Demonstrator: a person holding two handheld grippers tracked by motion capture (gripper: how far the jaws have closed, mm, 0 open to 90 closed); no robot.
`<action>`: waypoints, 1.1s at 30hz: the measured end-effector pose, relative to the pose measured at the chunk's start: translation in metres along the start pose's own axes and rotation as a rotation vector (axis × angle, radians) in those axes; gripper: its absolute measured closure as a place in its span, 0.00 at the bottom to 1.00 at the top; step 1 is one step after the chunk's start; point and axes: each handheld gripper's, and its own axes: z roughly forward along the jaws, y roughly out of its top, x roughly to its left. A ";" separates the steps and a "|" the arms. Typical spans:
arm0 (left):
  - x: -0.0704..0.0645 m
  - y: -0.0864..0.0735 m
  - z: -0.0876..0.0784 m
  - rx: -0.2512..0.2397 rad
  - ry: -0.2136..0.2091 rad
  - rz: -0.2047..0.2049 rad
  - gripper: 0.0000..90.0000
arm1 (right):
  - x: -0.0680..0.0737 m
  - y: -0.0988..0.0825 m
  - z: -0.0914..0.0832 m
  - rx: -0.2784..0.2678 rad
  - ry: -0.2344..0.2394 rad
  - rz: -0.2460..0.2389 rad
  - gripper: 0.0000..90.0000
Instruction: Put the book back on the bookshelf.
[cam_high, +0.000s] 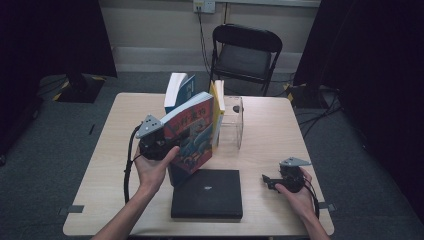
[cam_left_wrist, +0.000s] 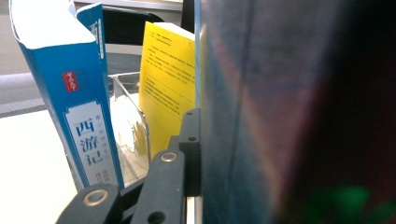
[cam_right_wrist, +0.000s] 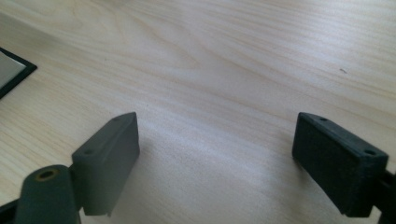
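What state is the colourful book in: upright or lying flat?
Upright but tilted: the colourful book is clamped in the left tool, leaning over the table.

Table (cam_right_wrist: 224, 42): pale wood-grain laminate, smooth, matt. Illustrated book (cam_high: 192, 135) beside the clear plastic stand (cam_high: 234, 120): glossy paper cover. Blue book (cam_left_wrist: 74, 93) left of the stand: satin printed card. Right gripper (cam_right_wrist: 217, 163): matt black plastic pads (cam_right_wrist: 109, 154), slightly textured.

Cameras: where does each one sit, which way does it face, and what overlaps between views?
High view: above the near edge, looking forward-down; table, both forearms, left gripper, right gripper.
Left gripper view: along its jaws, clamped on the colourful book, towards the blue book.
Right gripper view: down at tabletop between open jaws.
Shared: black book.
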 end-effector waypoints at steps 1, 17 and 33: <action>0.000 0.001 0.001 -0.005 0.010 0.003 0.83 | 0.000 0.000 0.000 0.000 0.000 0.000 0.16; 0.002 0.014 0.038 -0.014 0.149 0.017 0.83 | 0.000 0.000 0.000 0.000 -0.004 0.003 0.16; -0.004 0.007 0.084 -0.026 0.300 0.033 0.83 | 0.001 0.000 -0.001 0.000 0.000 -0.001 0.16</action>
